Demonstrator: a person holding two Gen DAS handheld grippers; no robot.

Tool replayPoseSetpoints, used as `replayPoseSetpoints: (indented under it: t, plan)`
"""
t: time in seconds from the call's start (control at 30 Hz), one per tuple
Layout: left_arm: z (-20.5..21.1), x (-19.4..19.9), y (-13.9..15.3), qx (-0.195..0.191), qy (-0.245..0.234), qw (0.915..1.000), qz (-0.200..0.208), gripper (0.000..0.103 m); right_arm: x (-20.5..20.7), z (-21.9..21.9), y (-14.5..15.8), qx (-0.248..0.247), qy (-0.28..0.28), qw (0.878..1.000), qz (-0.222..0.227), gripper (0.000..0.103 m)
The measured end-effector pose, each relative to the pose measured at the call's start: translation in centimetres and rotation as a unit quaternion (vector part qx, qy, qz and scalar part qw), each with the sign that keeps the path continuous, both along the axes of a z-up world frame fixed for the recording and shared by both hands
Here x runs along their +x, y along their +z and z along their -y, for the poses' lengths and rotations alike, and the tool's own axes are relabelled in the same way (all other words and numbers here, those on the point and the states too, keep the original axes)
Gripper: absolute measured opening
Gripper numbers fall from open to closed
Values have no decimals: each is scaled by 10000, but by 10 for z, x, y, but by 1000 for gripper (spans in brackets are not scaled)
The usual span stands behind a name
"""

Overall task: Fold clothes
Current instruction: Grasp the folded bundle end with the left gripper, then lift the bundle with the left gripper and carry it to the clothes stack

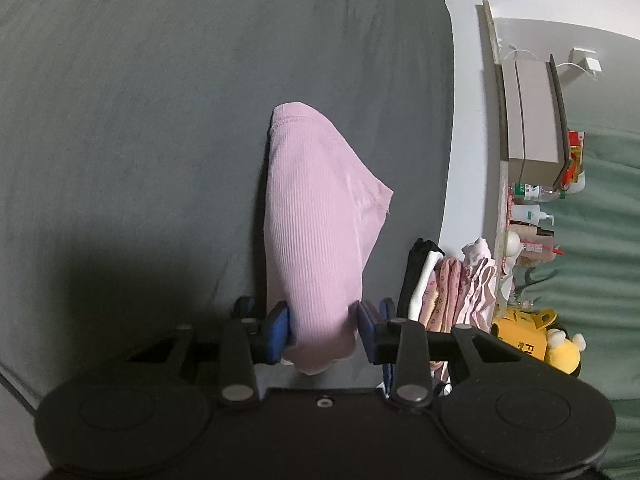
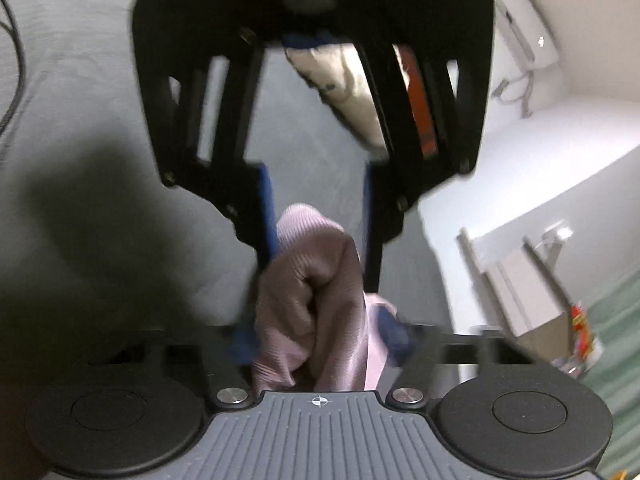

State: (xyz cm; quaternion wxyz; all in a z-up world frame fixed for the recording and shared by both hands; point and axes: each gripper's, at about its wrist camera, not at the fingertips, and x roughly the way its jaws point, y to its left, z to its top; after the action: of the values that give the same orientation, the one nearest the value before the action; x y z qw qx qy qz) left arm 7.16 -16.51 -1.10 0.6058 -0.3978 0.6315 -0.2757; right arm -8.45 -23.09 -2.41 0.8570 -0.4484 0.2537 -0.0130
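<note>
While the left gripper (image 1: 324, 330) pinches the pink top (image 1: 320, 216), the right gripper (image 2: 316, 344) clamps its bunched end; best pull it taut before laying flat.

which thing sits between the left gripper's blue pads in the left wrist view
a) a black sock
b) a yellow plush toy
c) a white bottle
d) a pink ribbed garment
d: the pink ribbed garment runs down between the left gripper pads, over the grey sheet.

A pink ribbed garment (image 1: 316, 216) is clamped between the blue pads of the left gripper (image 1: 324, 330) over a grey sheet (image 1: 140, 120), with folded clothes (image 1: 448, 288) stacked beside it.
</note>
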Motion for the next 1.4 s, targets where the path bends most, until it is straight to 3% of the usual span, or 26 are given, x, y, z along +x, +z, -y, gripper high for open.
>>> replayPoseSetpoints:
  t: [0.23,0.33,0.53,0.73,0.87,1.0,1.23,1.4]
  plan:
    - [-7,0,0,14,-65,9998,165,38,2,9,14,660,1,9978,-2,34]
    - [-19,1,-3,21,27,9997,248,55,2,13,23,1005,-51,9949,100,34]
    - [-21,10,-18,-386,389,9985,19,67,2,15,29,1321,-159,9910,117,34]
    - [-1,28,-29,-440,659,9968,-92,68,4,15,27,1447,-113,9894,72,34]
    - [17,37,-33,-284,549,9981,-83,68,-7,19,36,1553,-104,9878,85,34]
    - [33,42,-36,-167,450,9988,7,66,-8,32,19,1625,-97,9866,84,34]
    - [38,40,-36,117,376,9991,138,39,-8,39,13,1726,-107,9848,148,35]
    - [42,43,-29,264,208,9989,337,34,-14,46,18,1972,-205,9799,198,35]
